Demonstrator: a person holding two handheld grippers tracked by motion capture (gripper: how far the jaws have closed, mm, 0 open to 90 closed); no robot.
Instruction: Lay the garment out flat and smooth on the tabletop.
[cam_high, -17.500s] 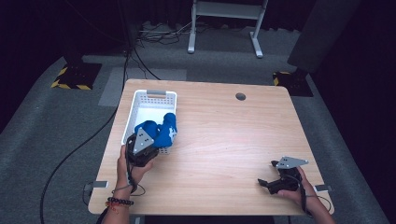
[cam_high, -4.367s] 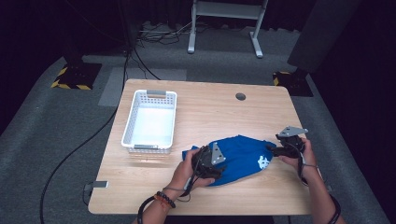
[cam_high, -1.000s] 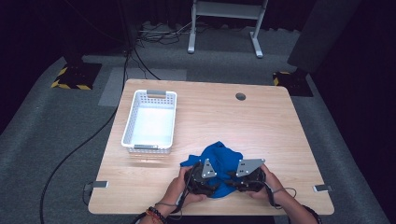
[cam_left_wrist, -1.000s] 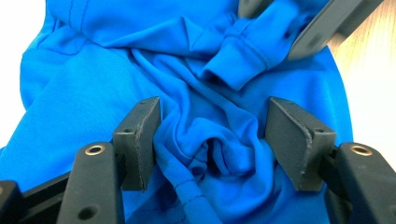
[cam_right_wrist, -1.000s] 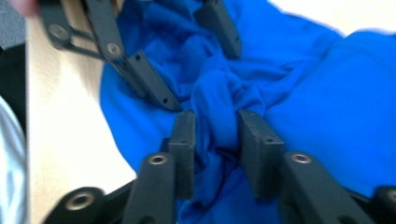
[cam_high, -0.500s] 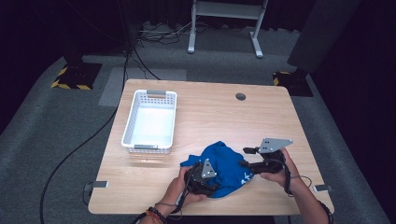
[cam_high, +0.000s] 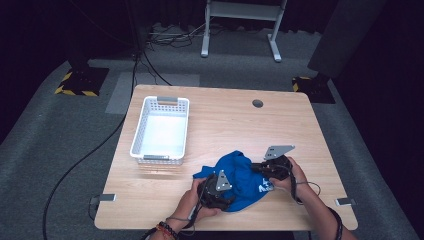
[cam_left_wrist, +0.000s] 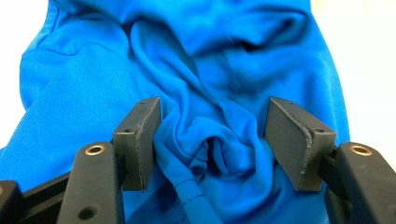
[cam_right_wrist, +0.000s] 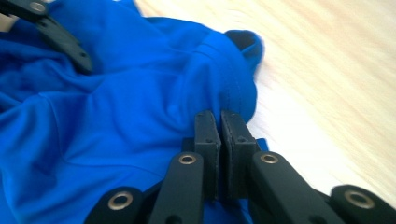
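One white basket (cam_high: 161, 129) sits empty at the left of the wooden surface (cam_high: 220, 120), one blue garment (cam_high: 243, 176) lies bunched near the front edge, and two grippers work it, one at each side. The high view gives that whole layout, with a hand behind each gripper and white print on the cloth by the right one; the gripper views trade that for close folds.

Over to the left gripper (cam_left_wrist: 212, 140): its jaws stand partway apart and a thick ridge of gathered cloth (cam_left_wrist: 205, 60) fills the gap, pads pressing against it on both sides, so it's grasping that bunch. From above, that left gripper (cam_high: 216, 190) rests on the garment's near-left part.

Now the right gripper (cam_right_wrist: 219, 128): jaws have just been closing and are now clenched tight together at a stitched hem of the garment (cam_right_wrist: 116, 107); whether fabric is actually pinched between them, I cannot tell. Bare wood runs off beyond the hem.
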